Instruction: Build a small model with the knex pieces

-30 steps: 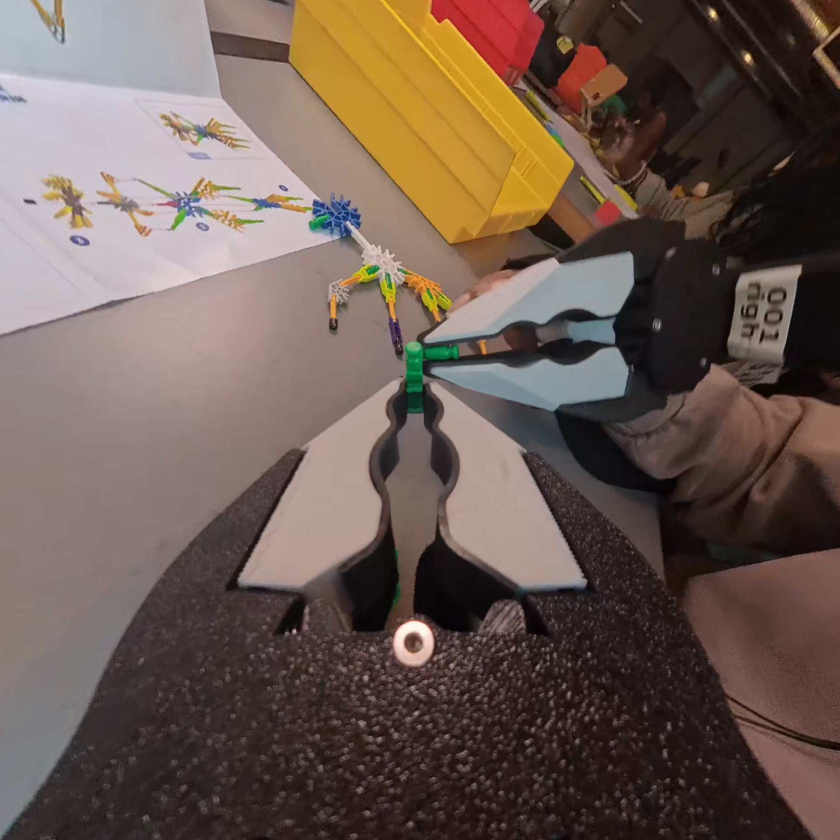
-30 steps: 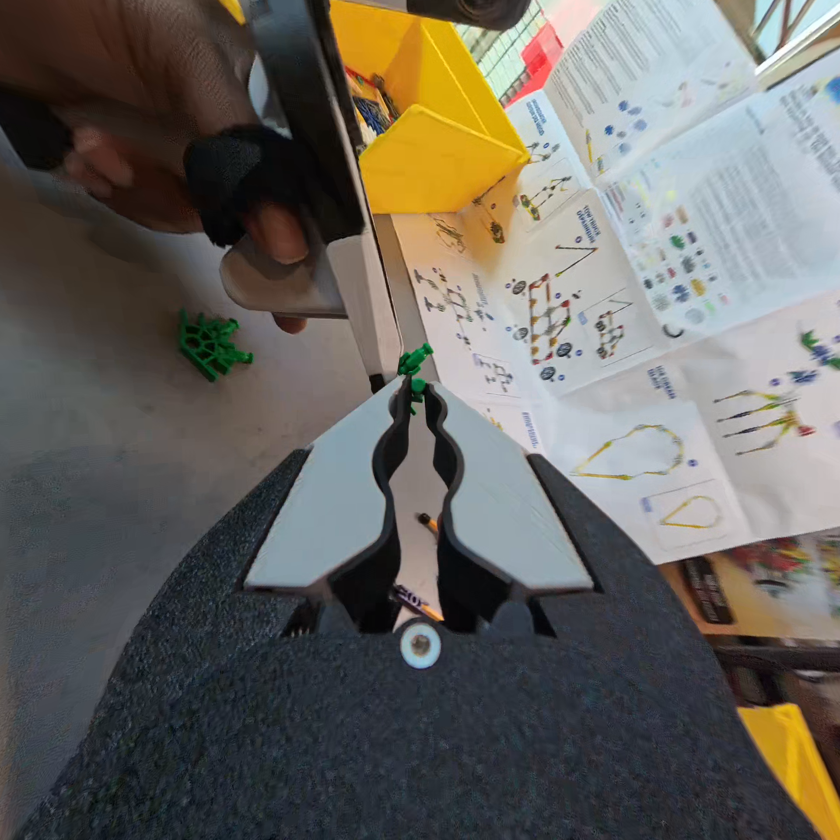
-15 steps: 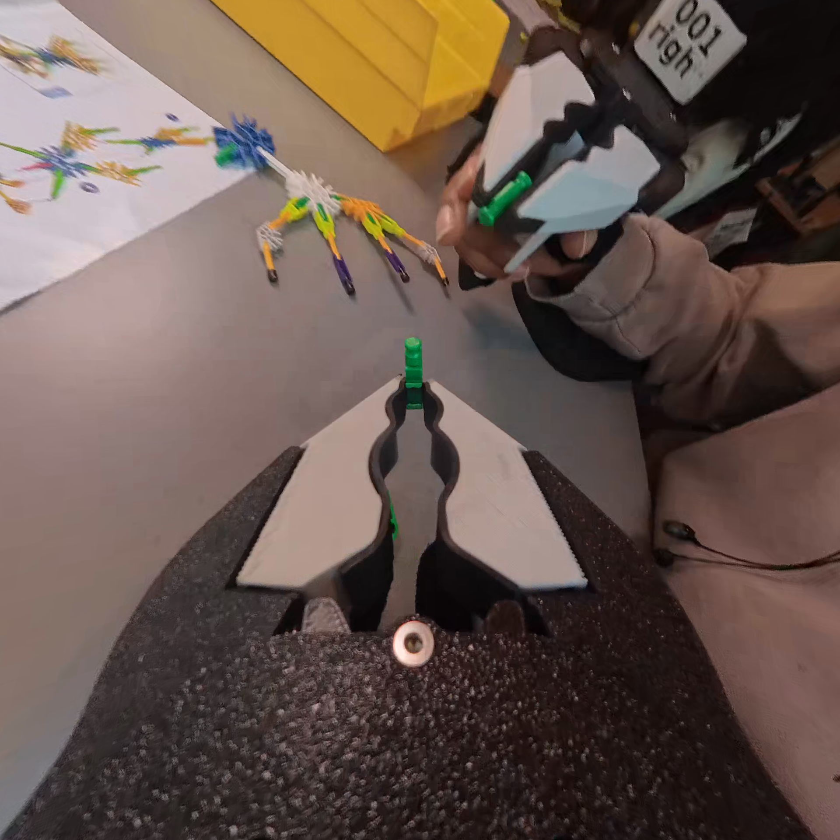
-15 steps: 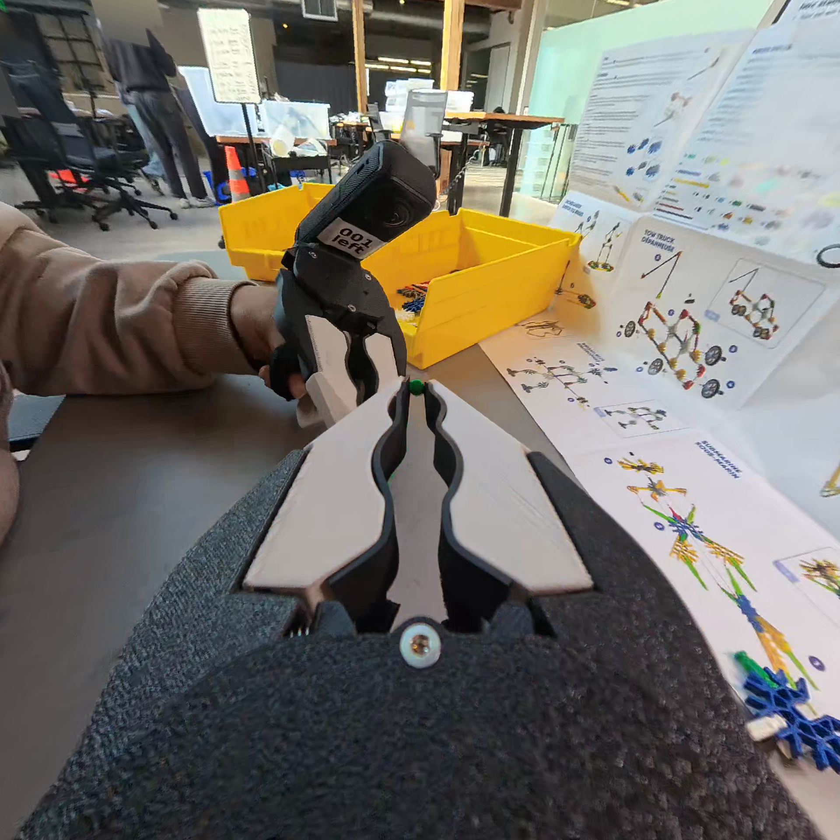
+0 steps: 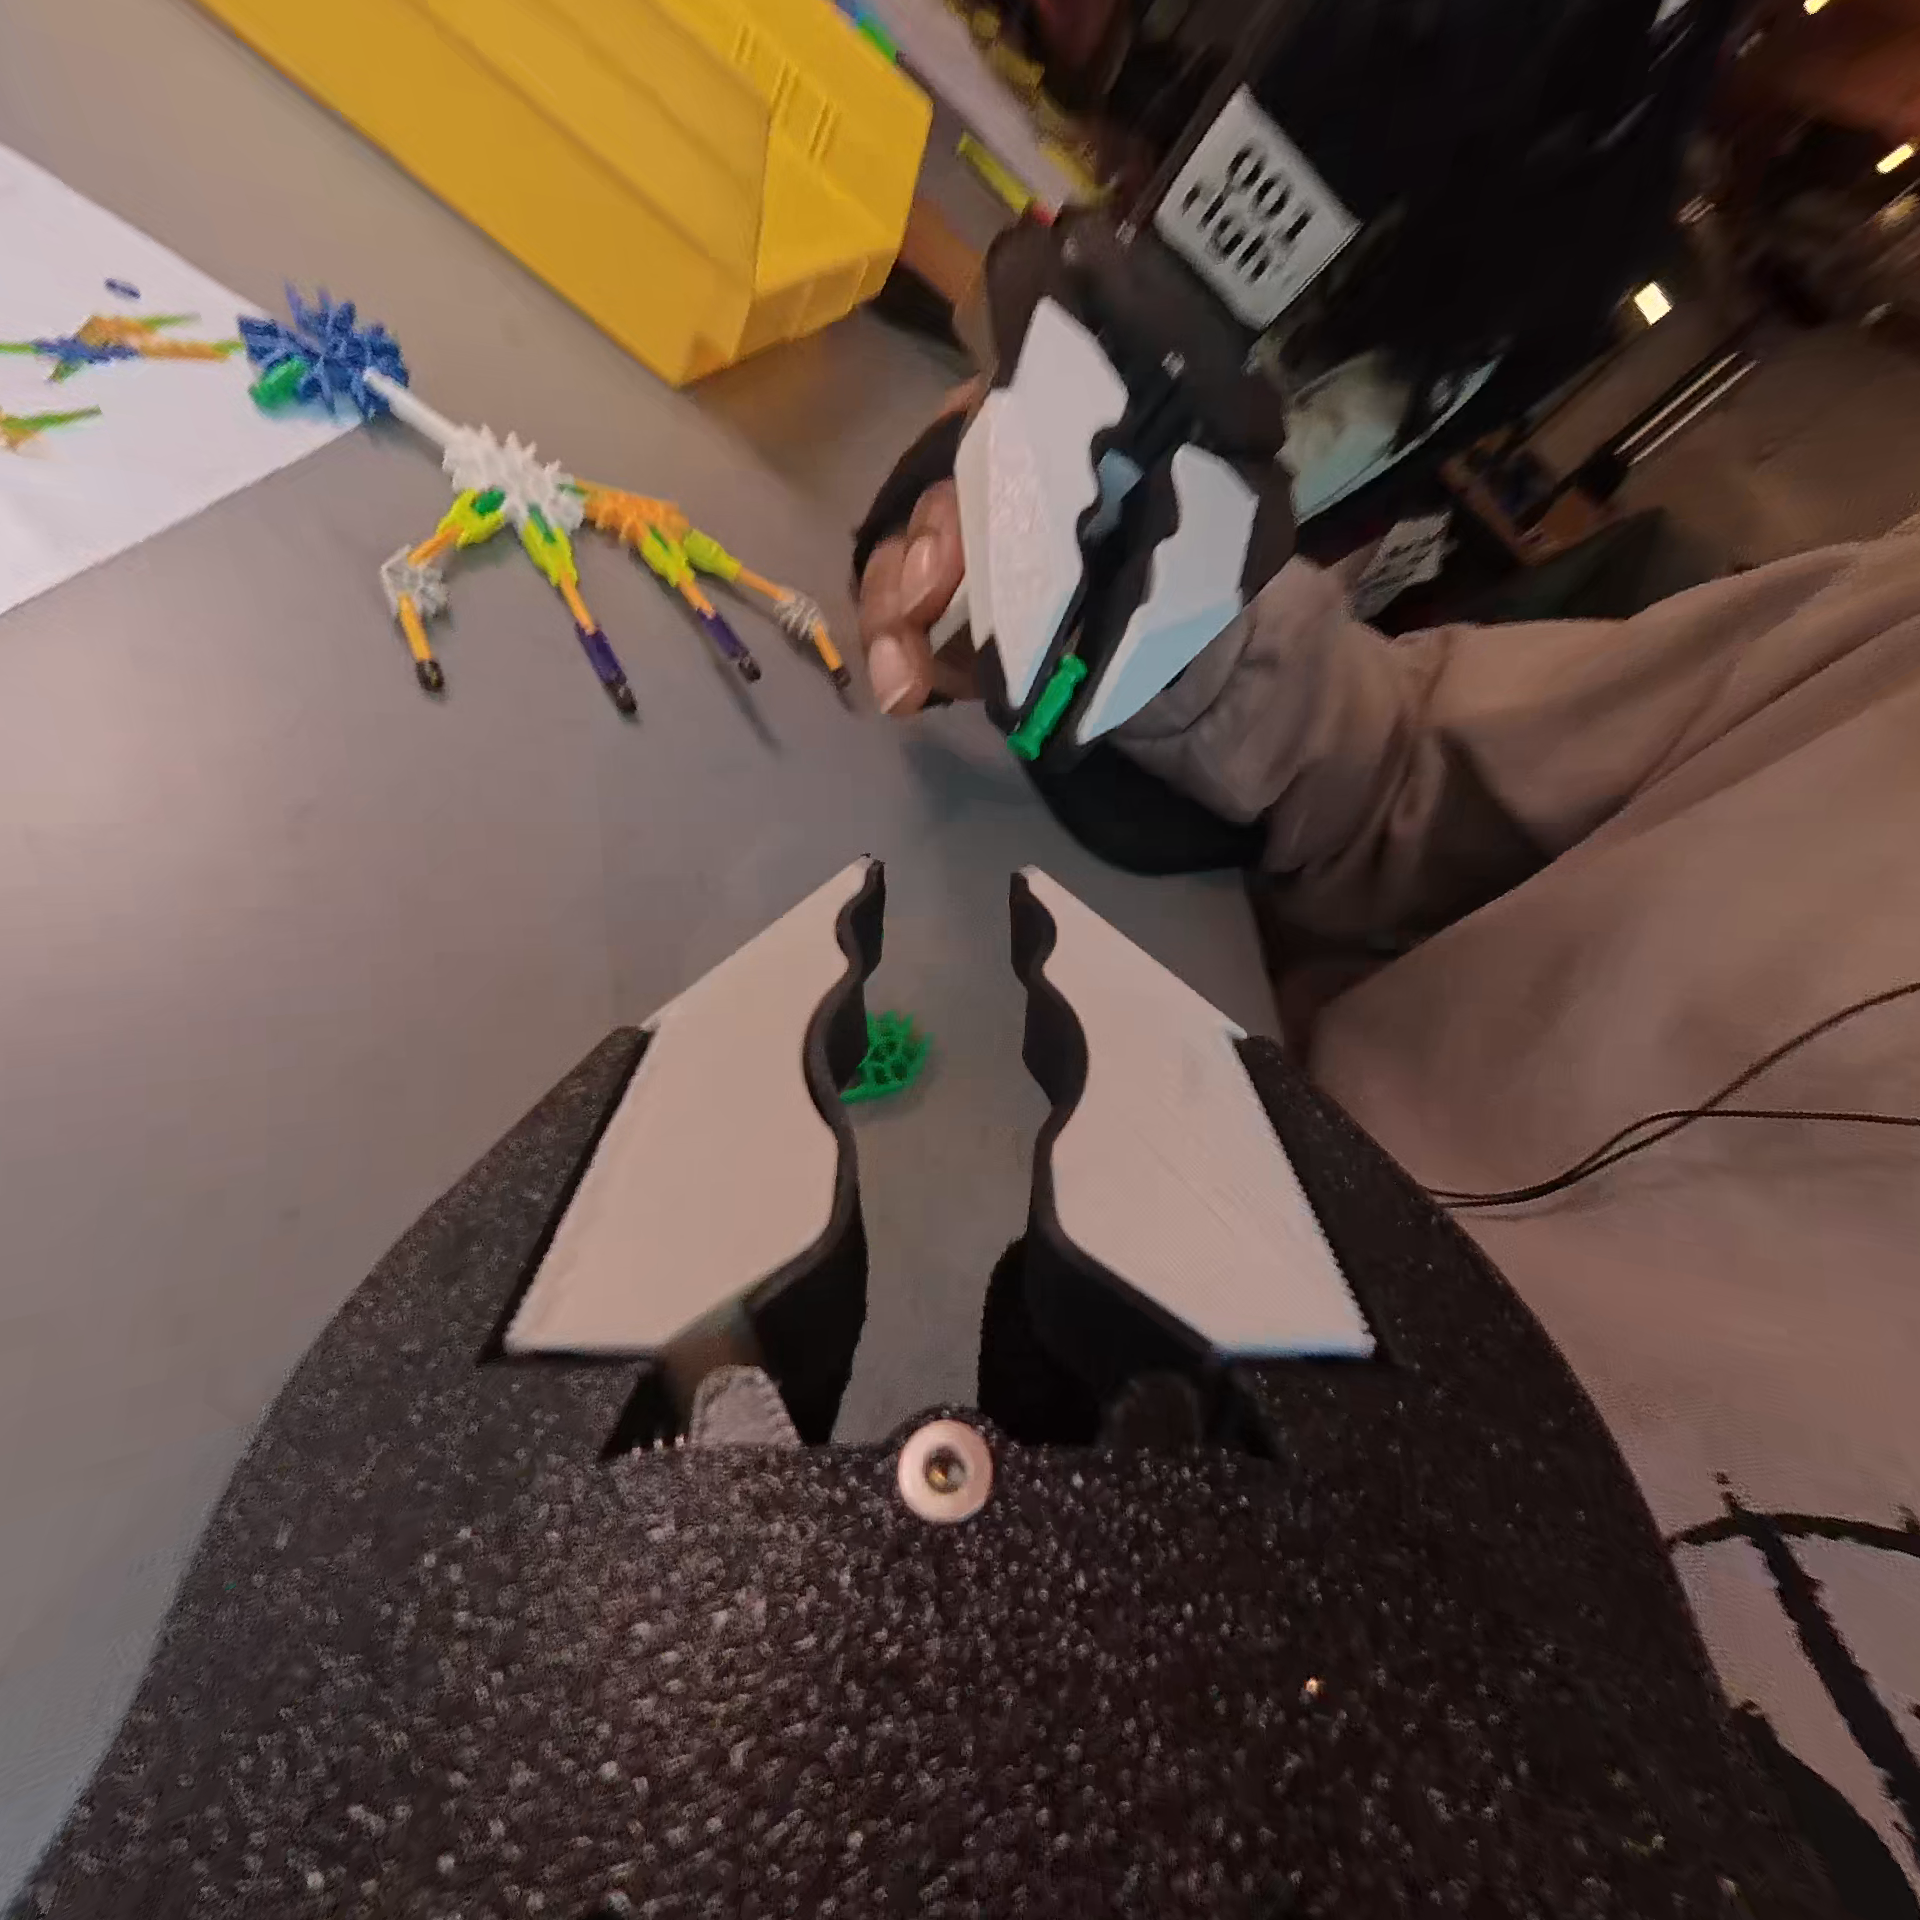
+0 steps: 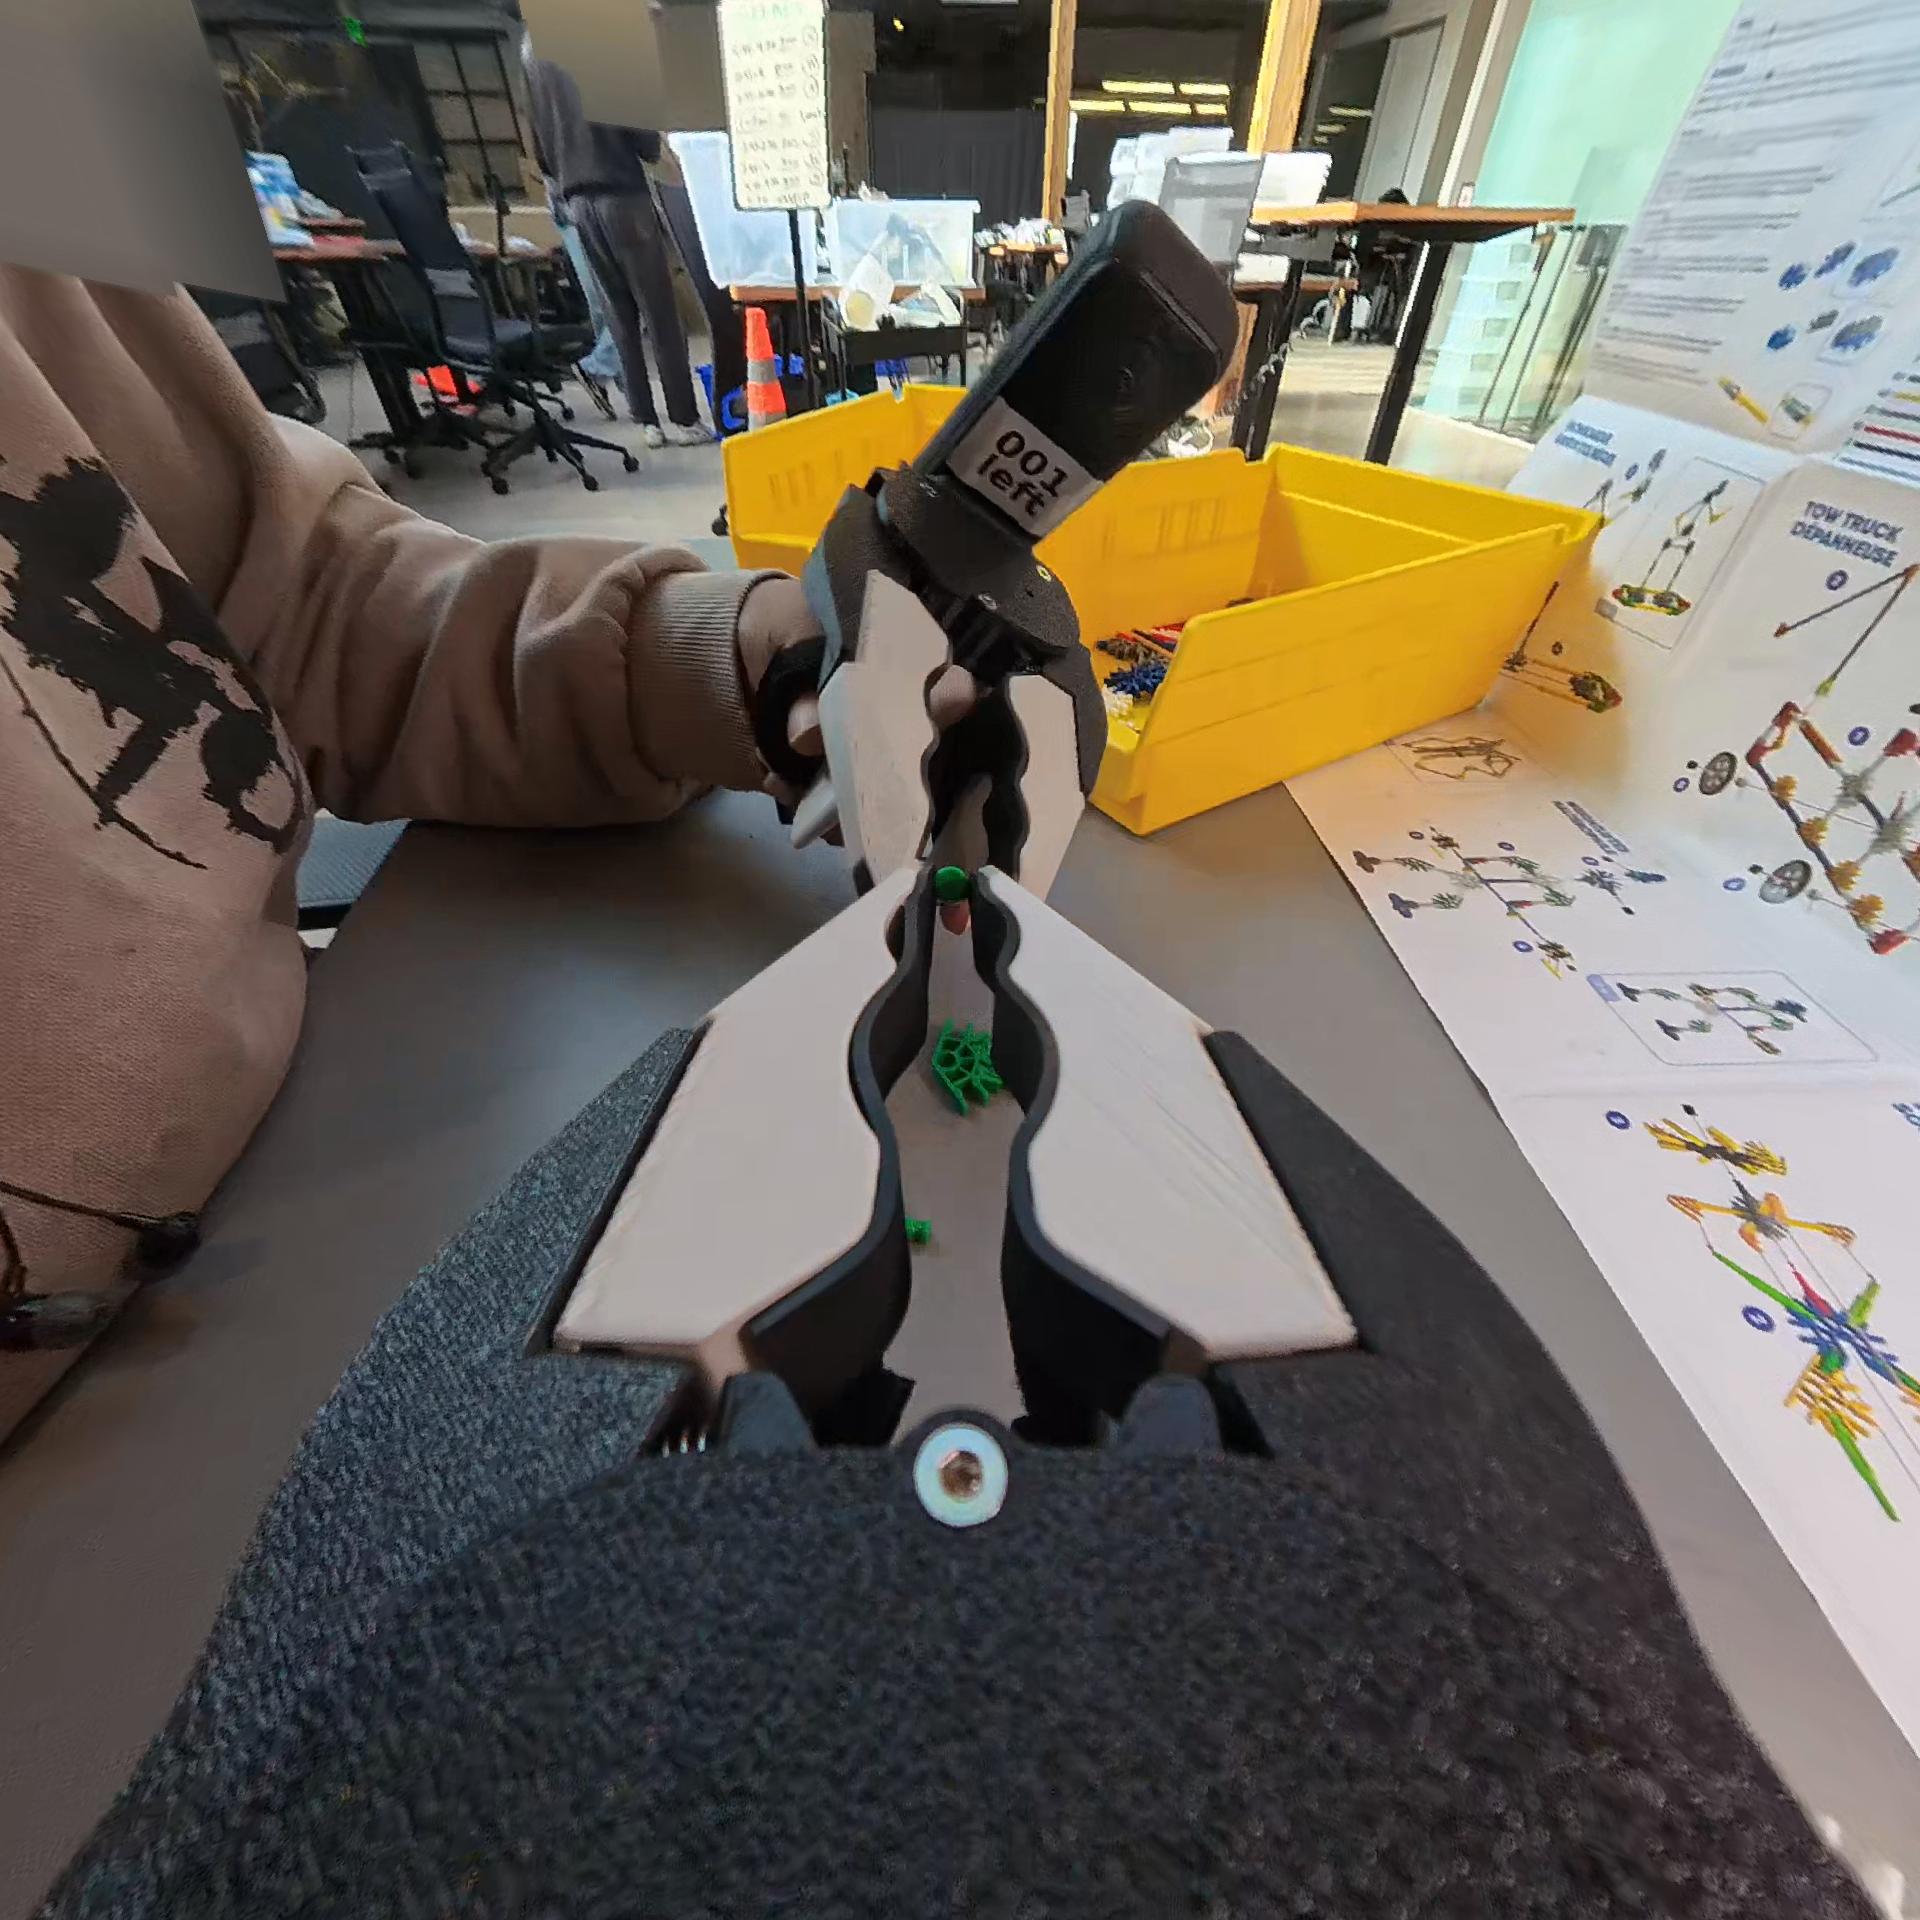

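My left gripper [image 5: 945, 871] is open and empty, low over the grey table [image 5: 312, 935]. A small green fan-shaped connector [image 5: 889, 1054] lies on the table between its fingers. My right gripper [image 6: 951, 885] is shut on a short green rod [image 6: 951, 883]. In the left wrist view the right gripper [image 5: 1055, 727] points down at the table with the rod [image 5: 1047, 704] sticking out of its tips. In the right wrist view the left gripper [image 6: 961, 844] stands open just beyond my tips, above the connector [image 6: 966, 1065]. A tiny green piece [image 6: 916, 1231] lies nearer.
A built model of coloured rods and connectors [image 5: 540, 520] lies to the left beside white instruction sheets [image 5: 94, 457], which also show in the right wrist view [image 6: 1621, 987]. A yellow parts bin [image 6: 1299, 623] stands behind. A person's sleeve [image 6: 468, 665] rests on the table edge. The grippers are tip to tip, or close to it.
My left gripper has opened and no longer holds its green rod. My right gripper, still shut on its rod, has swung to point down near the left gripper.
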A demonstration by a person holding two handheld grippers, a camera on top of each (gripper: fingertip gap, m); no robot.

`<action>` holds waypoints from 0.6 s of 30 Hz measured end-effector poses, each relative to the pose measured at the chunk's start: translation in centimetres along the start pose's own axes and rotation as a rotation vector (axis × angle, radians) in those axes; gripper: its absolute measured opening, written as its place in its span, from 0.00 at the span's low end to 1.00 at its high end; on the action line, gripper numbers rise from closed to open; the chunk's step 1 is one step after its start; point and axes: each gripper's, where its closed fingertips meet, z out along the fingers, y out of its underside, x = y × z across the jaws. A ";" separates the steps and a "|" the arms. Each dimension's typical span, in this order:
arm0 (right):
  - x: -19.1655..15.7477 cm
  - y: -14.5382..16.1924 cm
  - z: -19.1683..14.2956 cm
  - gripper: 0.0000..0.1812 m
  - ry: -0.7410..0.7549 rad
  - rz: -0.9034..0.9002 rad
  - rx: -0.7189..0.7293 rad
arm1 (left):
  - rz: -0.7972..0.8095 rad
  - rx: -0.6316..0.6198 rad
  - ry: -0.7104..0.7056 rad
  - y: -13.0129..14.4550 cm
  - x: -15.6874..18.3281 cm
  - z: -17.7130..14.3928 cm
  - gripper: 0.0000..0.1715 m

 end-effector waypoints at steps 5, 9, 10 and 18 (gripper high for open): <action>-1.8 -1.9 -0.2 0.03 -0.072 -0.053 0.126 | -0.131 0.199 0.308 -3.0 3.8 -1.2 0.12; -2.2 -2.5 -0.1 0.03 -0.050 -0.130 0.147 | -0.193 0.195 0.389 -2.8 4.8 -0.6 0.09; -2.2 -2.5 -0.1 0.03 -0.039 -0.150 0.146 | -0.212 0.204 0.406 -3.0 4.9 -0.6 0.08; -2.5 -2.7 -0.5 0.02 0.013 -0.311 0.111 | -0.325 0.244 0.512 -3.3 5.3 -0.6 0.03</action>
